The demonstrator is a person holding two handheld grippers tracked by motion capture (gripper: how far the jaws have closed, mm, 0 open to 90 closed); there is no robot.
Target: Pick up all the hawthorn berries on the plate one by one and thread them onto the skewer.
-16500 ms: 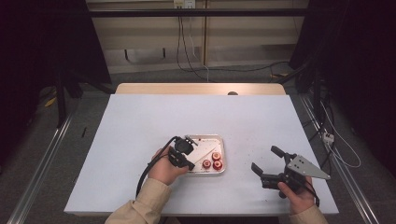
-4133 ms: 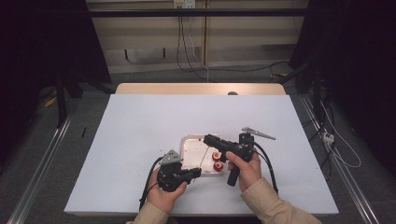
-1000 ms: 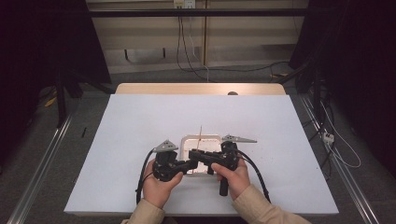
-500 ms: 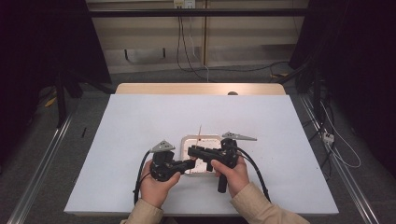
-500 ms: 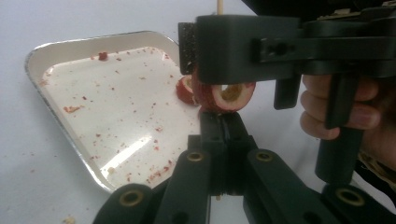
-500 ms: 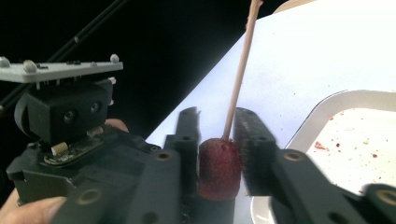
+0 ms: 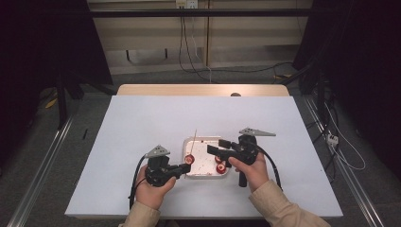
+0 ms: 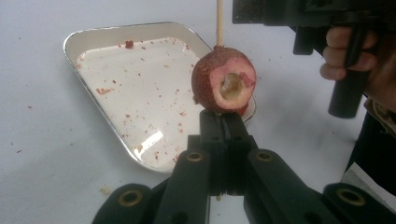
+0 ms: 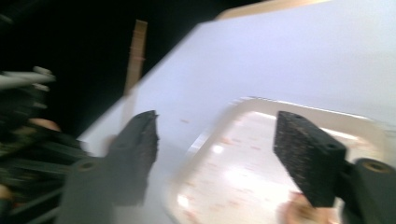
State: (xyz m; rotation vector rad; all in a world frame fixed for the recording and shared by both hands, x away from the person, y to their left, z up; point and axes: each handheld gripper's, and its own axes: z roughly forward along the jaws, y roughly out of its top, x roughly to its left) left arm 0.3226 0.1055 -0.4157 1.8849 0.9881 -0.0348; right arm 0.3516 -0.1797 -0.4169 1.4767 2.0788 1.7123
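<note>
Over the near middle of the white table (image 7: 142,123), a shallow metal tray (image 7: 208,173) speckled with red crumbs lies between the person's 2 hands. The left gripper (image 7: 182,166) has its jaws clenched on a thin wooden skewer (image 8: 218,21), which runs up through a red candied fruit (image 8: 224,86) sitting just above the jaw tips. In the left gripper view the fruit shows a pale, hollowed patch facing the camera, and it hangs over the tray's near right corner. From the high view the skewer rises over the tray's left part, tilted slightly away from the person.

The right gripper (image 7: 217,147) hovers over the tray's right part; its jaws have just been opening and now stand apart with nothing between them. Its own view is blurred, but the tray (image 9: 261,140) lies beneath the spread pads (image 9: 306,154), and a pale rounded shape at the lower right is probably another fruit. 2 more red fruits (image 7: 221,163) rest in the tray beside the right gripper.
</note>
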